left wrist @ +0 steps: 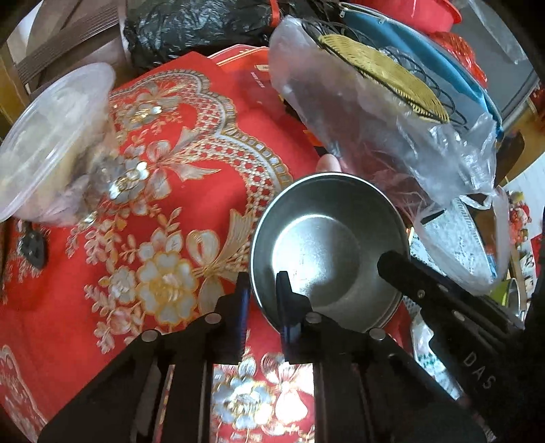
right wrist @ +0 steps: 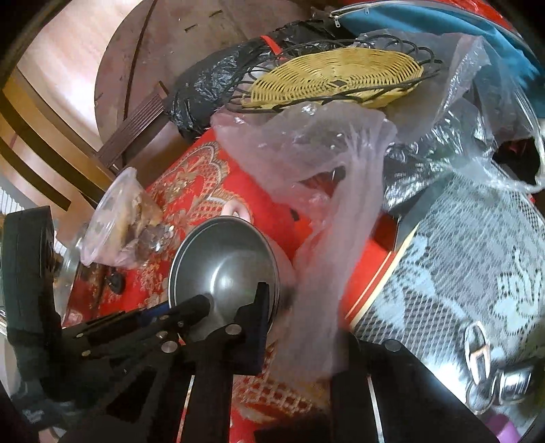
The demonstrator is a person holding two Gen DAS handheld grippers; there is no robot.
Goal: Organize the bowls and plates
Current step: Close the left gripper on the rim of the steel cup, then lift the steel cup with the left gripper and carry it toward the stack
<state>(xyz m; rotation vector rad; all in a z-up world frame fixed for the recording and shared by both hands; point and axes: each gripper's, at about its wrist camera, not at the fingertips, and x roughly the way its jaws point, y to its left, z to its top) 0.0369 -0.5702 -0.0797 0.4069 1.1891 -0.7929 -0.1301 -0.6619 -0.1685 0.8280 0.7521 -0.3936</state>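
A steel bowl (left wrist: 327,245) hangs tilted above the red embroidered tablecloth (left wrist: 85,306). My left gripper (left wrist: 262,293) is shut on the bowl's near rim, one finger inside and one outside. One black finger (left wrist: 402,272) of the other gripper reaches into the bowl from the right. In the right wrist view the bowl (right wrist: 221,265) is at centre-left. My right gripper (right wrist: 305,320) stands open astride its right rim. Its left finger (right wrist: 260,306) is inside the bowl, and a hanging plastic bag (right wrist: 323,238) hides its right finger. The left gripper (right wrist: 194,306) clamps the opposite rim.
A clear plastic tub of food (left wrist: 51,143) sits at the left of the cloth. A clear bag with a wicker and wire basket (left wrist: 385,75) crowds the bowl's right side. Behind lie a black bag (left wrist: 204,24) and a red tin (left wrist: 245,75). A lace cover (right wrist: 477,265) lies to the right.
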